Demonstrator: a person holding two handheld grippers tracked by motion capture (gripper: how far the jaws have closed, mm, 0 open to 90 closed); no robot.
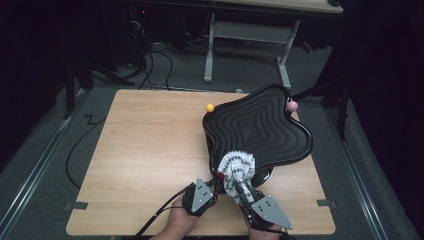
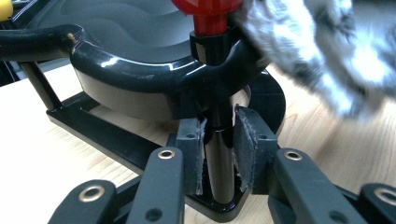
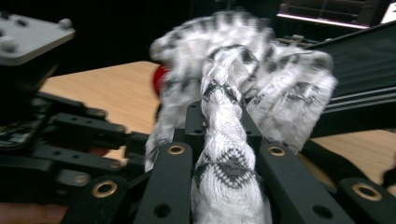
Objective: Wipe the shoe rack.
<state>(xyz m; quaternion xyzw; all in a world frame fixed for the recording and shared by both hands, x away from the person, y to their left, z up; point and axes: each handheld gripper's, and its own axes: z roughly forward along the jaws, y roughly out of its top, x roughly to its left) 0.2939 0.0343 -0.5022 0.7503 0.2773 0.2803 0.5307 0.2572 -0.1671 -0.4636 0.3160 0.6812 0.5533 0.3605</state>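
Note:
A black wavy tray (image 1: 260,127) stands on a black stand at the table's right side. My left gripper (image 1: 216,182) is shut on the stand's upright black post (image 2: 219,163), just below a red knob (image 2: 210,11) at the tray's near rim (image 2: 140,70). My right gripper (image 1: 241,189) is shut on a white-and-black knitted cloth (image 1: 239,167). The cloth bunches over the tray's near edge beside the red knob (image 3: 160,79). In the right gripper view the cloth (image 3: 224,93) runs twisted between the jaws of the gripper (image 3: 224,126). It is blurred at the upper right of the left gripper view (image 2: 327,56).
A yellow ball (image 1: 210,107) tops the tray's far left corner and a pink ball (image 1: 292,105) its far right corner. The stand's flat base (image 2: 93,130) lies on the wooden table (image 1: 150,150). Another table's legs (image 1: 210,50) and cables stand on the floor behind.

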